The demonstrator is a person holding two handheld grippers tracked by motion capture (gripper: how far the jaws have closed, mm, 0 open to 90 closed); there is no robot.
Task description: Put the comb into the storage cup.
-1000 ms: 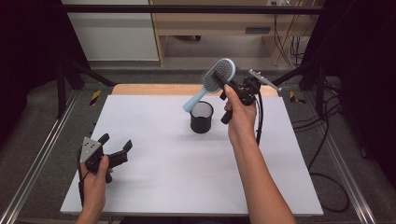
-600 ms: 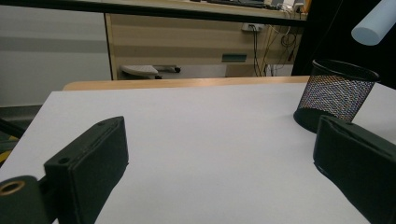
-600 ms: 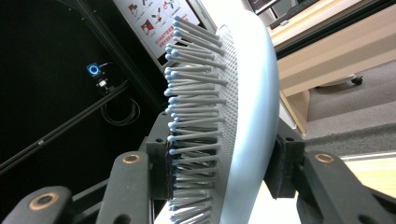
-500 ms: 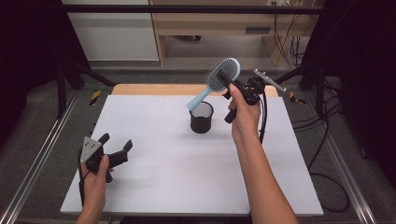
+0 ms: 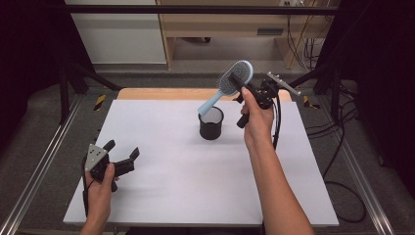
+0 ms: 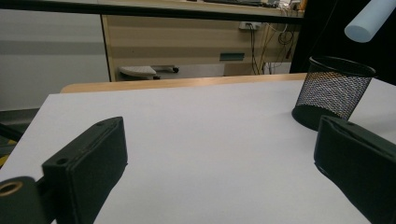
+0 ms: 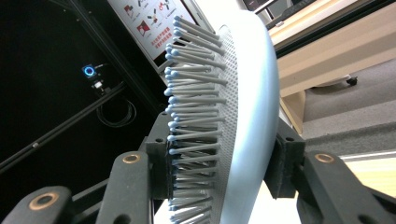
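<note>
A light blue hairbrush [image 5: 230, 84] hangs in the air above a black mesh cup [image 5: 211, 123] that stands on the white table [image 5: 195, 186]. My right gripper [image 5: 243, 86] is shut on the brush head, with the handle slanting down to the left, its tip just over the cup. Up close the brush head [image 7: 233, 116] sits edge-on between the jaws, bristles to the left. My left gripper [image 5: 122, 157] rests open near the front left of the table, nothing between its jaws. From it the mesh cup [image 6: 334, 91] stands at the right, with the handle tip [image 6: 371, 18] above.
A wooden strip [image 5: 161, 94] runs along the table's far edge. Metal rails [image 5: 44, 161] flank the table on both sides. Cables [image 5: 342, 147] trail off the right side. A wooden bench [image 5: 220, 24] stands on the floor beyond.
My right gripper has lifted the hairbrush up and slightly right, so the handle tip has risen out of the cup. The left gripper has not moved.
</note>
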